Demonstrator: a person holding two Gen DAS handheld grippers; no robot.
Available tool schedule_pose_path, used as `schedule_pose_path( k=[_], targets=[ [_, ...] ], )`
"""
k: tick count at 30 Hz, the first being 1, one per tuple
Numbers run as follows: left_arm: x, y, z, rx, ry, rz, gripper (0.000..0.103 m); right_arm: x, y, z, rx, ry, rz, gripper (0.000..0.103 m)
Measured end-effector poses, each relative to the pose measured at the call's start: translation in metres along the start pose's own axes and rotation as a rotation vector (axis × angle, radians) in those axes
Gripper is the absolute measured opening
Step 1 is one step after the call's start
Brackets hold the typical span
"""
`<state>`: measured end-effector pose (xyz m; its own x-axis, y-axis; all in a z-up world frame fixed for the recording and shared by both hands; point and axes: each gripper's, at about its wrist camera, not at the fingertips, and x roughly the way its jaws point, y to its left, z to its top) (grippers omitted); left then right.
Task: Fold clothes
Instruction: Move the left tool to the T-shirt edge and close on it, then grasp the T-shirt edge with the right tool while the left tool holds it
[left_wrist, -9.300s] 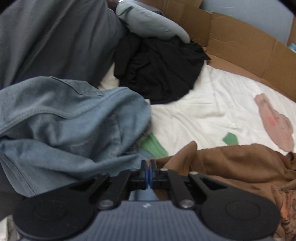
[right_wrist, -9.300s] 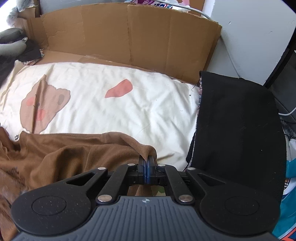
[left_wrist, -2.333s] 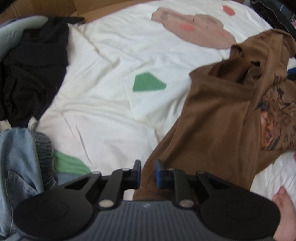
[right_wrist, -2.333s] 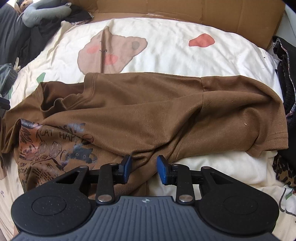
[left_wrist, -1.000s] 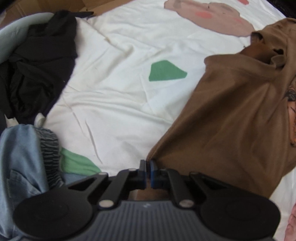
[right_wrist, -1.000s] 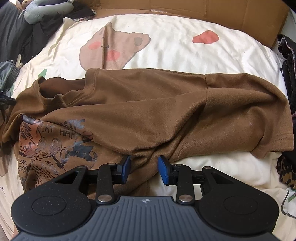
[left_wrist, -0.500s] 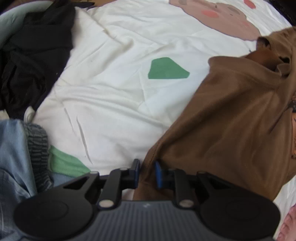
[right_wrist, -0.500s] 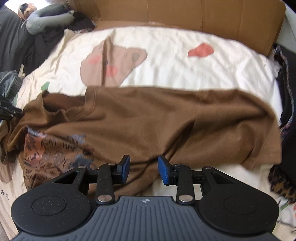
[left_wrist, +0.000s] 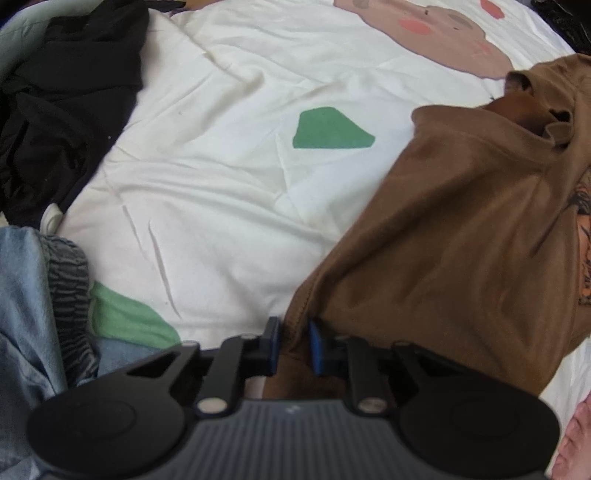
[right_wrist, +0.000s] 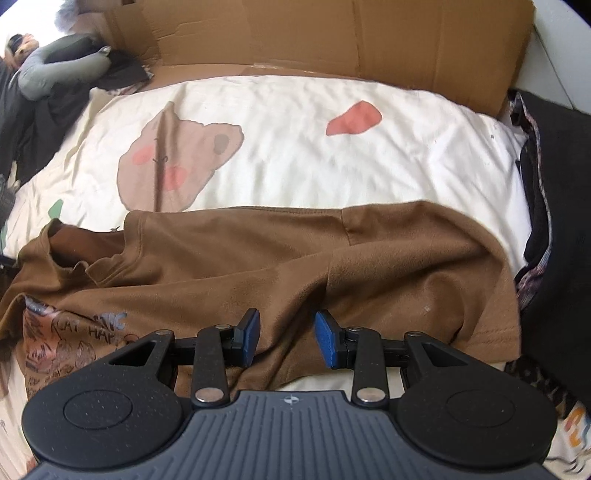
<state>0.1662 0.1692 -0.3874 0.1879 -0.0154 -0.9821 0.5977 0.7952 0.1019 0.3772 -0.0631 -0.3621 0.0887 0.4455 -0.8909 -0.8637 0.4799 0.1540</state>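
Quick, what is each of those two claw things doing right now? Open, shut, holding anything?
Left gripper: slightly open and just been closing, the brown T-shirt hem between its jaws, not clamped.
Right gripper: open above the T-shirt, holding nothing.

Your brown T-shirt (right_wrist: 258, 266) is soft matt cloth with a faintly napped look, its printed patch flatter. Beneath it the cream bedsheet (left_wrist: 221, 177) is smooth creased cotton-like fabric. Behind the sheet stands dull, rough cardboard (right_wrist: 332, 37). Left of the sheet lies faded denim (left_wrist: 18, 295).
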Motion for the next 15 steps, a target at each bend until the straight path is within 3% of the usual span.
schedule_pose_path(
  k=[4,15],
  targets=[
    [-0.008,-0.002,-0.005,-0.010,-0.012,0.022,0.006,0.000,0.007,-0.002,-0.002,-0.019,0.005,0.040],
    [-0.031,0.012,0.013,-0.079,-0.084,0.150,0.005,-0.011,0.007,0.003,-0.069,-0.078,-0.007,0.040]
  ],
)
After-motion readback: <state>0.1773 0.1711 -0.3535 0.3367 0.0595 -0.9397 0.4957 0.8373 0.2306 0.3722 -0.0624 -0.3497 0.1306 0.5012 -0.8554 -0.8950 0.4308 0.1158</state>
